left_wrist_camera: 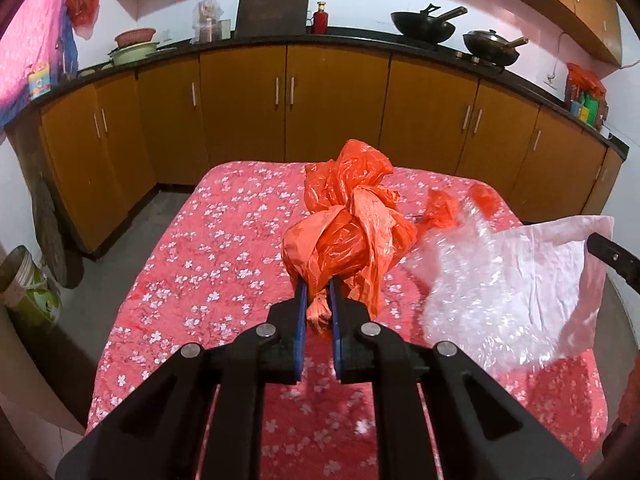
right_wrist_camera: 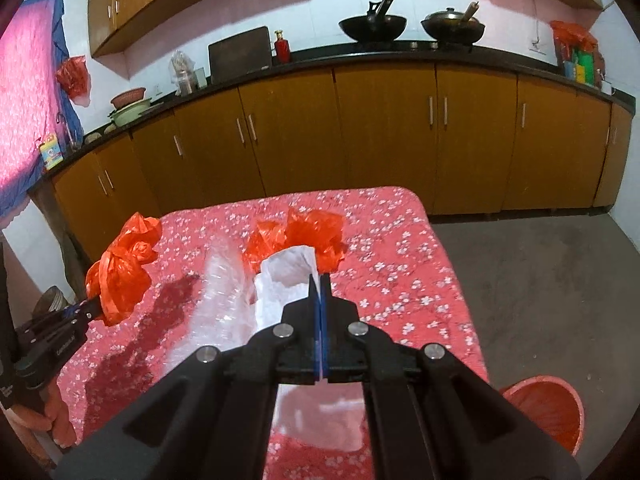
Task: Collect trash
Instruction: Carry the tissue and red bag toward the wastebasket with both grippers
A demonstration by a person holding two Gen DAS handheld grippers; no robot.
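My left gripper [left_wrist_camera: 319, 298] is shut on a knotted orange plastic bag [left_wrist_camera: 344, 220] and holds it above the red floral tablecloth [left_wrist_camera: 208, 240]. The same bag [right_wrist_camera: 120, 268] and left gripper [right_wrist_camera: 90, 308] show at the left of the right wrist view. My right gripper [right_wrist_camera: 320, 280] is shut on a white plastic bag [right_wrist_camera: 288, 276] with clear bubble wrap [right_wrist_camera: 224, 296] hanging beside it; both also show at the right of the left wrist view, the white bag [left_wrist_camera: 552, 264] and the wrap [left_wrist_camera: 472, 292]. Another crumpled orange bag [right_wrist_camera: 296, 236] lies on the table behind the white one.
A red bin [right_wrist_camera: 548, 412] stands on the floor at the table's right. Brown kitchen cabinets [left_wrist_camera: 332, 100] line the wall beyond the table, with woks [left_wrist_camera: 424, 24] on the counter. A green container [left_wrist_camera: 28, 288] sits on the floor at the left.
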